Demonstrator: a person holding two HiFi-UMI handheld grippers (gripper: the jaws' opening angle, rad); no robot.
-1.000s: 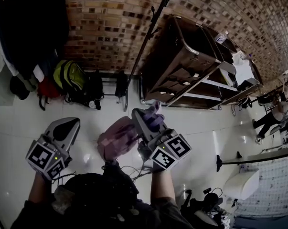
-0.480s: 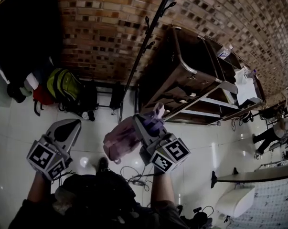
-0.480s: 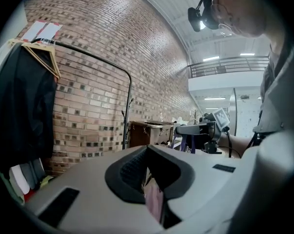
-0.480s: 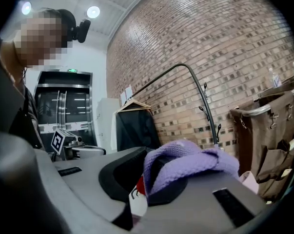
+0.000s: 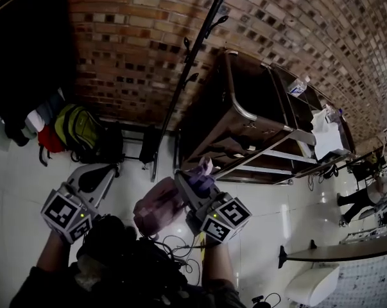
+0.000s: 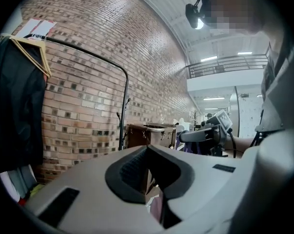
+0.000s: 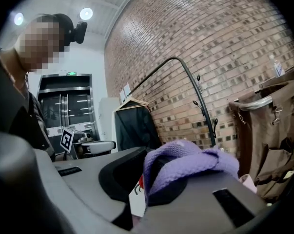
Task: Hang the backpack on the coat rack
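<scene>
A pink backpack (image 5: 156,207) hangs below my right gripper (image 5: 192,177), which is shut on its purple knitted strap (image 5: 201,169). In the right gripper view the strap (image 7: 186,165) bunches over the jaws of my right gripper (image 7: 151,182). The coat rack (image 5: 188,66), a thin black pole with small hooks, stands ahead against the brick wall; the coat rack (image 7: 205,112) also shows past the strap. My left gripper (image 5: 95,177) is off to the left, shut and holding nothing. From the left gripper (image 6: 147,152) the coat rack (image 6: 122,121) rises in front of the bricks.
A brown wheeled cabinet (image 5: 257,108) with shelves stands right of the rack. Left of it lie a green backpack (image 5: 79,128) and other bags under dark clothes (image 5: 26,50) on a hanging rail. Cables (image 5: 180,244) trail on the white tiled floor.
Both grippers have advanced toward the brick wall, with the backpack carried along under the right one. The rack and cabinet now look closer and larger.
</scene>
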